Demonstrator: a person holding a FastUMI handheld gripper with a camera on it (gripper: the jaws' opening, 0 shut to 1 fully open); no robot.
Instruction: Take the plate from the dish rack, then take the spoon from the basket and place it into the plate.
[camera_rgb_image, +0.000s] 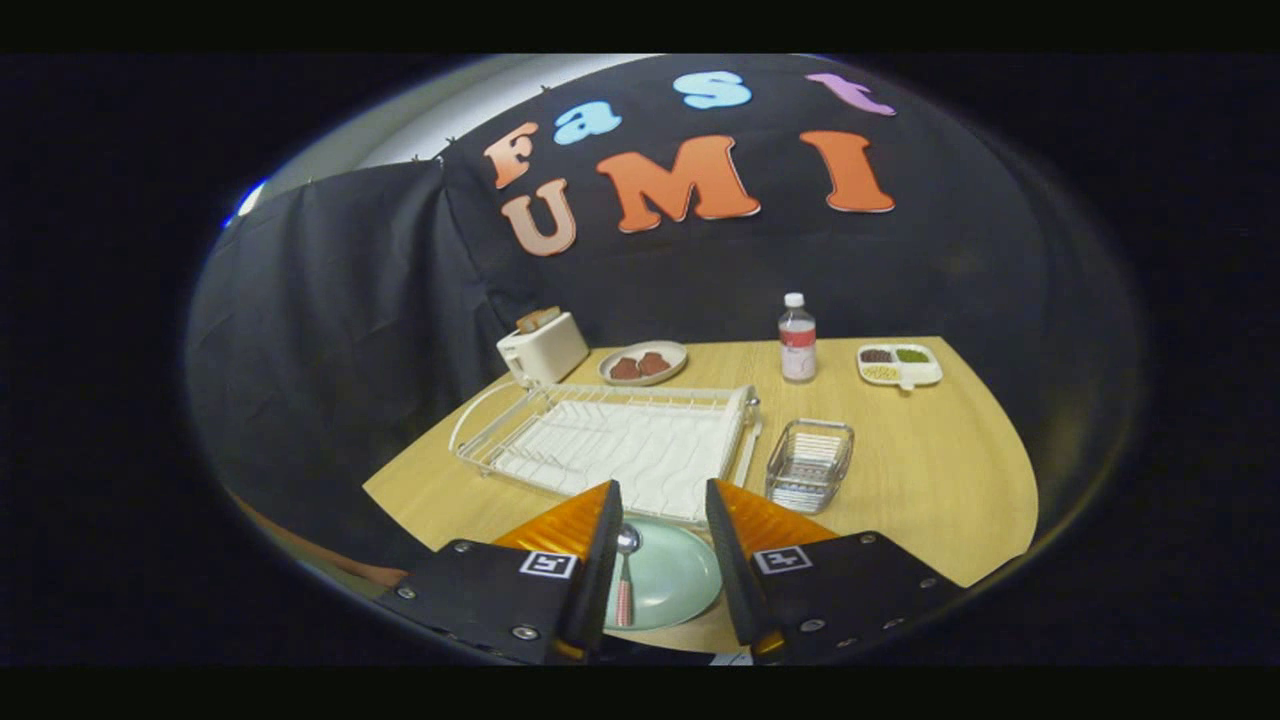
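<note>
A pale green plate (672, 575) lies on the wooden table (930, 470), seen between my two fingers. On its left part rests a spoon (626, 575) with a metal bowl and a pinkish handle, close to the left finger. My gripper (662, 500) hangs above the plate, open, with nothing pressed between the fingers. Just beyond the fingertips stands the white wire dish rack (610, 440), with no dishes in it. The small wire basket (810, 465) stands to the right of the rack, ahead of the right finger.
A cream toaster (542, 347) stands behind the rack at the back left. Beside it lies a plate with brown patties (642, 362). A water bottle (797, 338) and a divided snack tray (898, 365) stand at the back right.
</note>
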